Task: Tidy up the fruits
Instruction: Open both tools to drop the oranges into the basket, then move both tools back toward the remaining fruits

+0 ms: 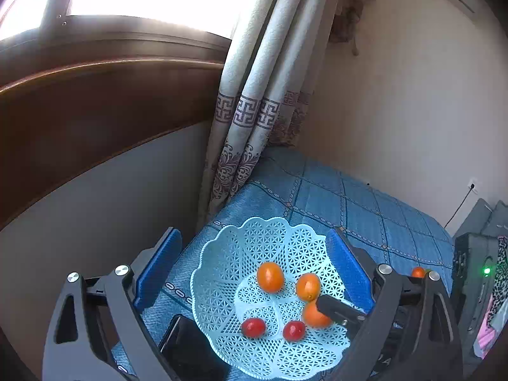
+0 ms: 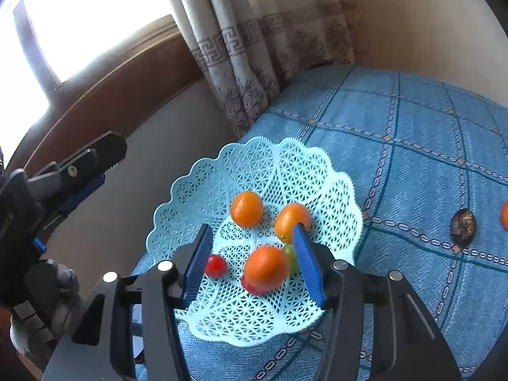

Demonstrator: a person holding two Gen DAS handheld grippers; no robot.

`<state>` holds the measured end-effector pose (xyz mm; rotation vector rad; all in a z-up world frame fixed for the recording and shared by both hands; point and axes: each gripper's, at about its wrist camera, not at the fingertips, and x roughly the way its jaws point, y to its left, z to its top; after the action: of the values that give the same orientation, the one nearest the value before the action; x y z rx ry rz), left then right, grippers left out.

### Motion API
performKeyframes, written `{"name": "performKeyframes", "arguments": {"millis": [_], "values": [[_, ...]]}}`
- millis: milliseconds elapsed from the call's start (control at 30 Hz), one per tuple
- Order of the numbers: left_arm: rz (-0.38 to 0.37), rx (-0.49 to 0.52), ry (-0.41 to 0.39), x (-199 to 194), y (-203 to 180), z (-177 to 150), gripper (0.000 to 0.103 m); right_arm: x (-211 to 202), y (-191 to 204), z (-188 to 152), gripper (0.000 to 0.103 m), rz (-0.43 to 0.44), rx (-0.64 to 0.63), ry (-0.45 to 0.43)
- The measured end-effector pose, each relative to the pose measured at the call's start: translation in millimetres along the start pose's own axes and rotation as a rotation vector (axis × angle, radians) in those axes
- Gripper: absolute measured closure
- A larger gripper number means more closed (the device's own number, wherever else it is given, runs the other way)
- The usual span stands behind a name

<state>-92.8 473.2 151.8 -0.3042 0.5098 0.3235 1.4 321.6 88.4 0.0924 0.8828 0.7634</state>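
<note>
My right gripper [image 2: 254, 262] stands open astride an orange [image 2: 266, 266] over the basket [image 2: 190, 187]: release position. My left gripper [image 1: 254, 273] waits open alongside.

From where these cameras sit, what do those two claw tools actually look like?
Both the left gripper and right gripper have black angular linkage arms with round silver pivot bolts and flat, ribbed blue finger pads. The hand holding the left one wears a grey glove.
</note>
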Motion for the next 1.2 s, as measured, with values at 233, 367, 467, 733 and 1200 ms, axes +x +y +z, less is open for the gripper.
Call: {"name": "performKeyframes", "arguments": {"millis": [233, 367, 467, 733, 1200], "values": [[-0.008, 0.010, 0.009, 1.0, -4.2, -2.4, 0.008, -12.2, -13.4, -0.9, 0.049, -0.014, 0.031, -0.027], [-0.014, 0.022, 0.014, 1.8, -8.4, -3.8, 0.007, -16.1, -21.5, -3.2, 0.049, -0.023, 0.053, -0.035], [-0.019, 0.028, 0.017, 2.0, -11.2, -5.0, 0.006, -19.0, -25.5, -5.7, 0.049, -0.033, 0.057, -0.041], [-0.030, 0.045, 0.035, 7.7, -20.3, -9.7, 0.005, -28.9, -45.2, -8.6, 0.049, -0.086, 0.075, -0.058], [-0.058, 0.126, 0.081, 17.3, -52.9, -27.7, 0.005, -70.4, -118.9, -14.3, 0.049, -0.242, 0.144, -0.087]]}}
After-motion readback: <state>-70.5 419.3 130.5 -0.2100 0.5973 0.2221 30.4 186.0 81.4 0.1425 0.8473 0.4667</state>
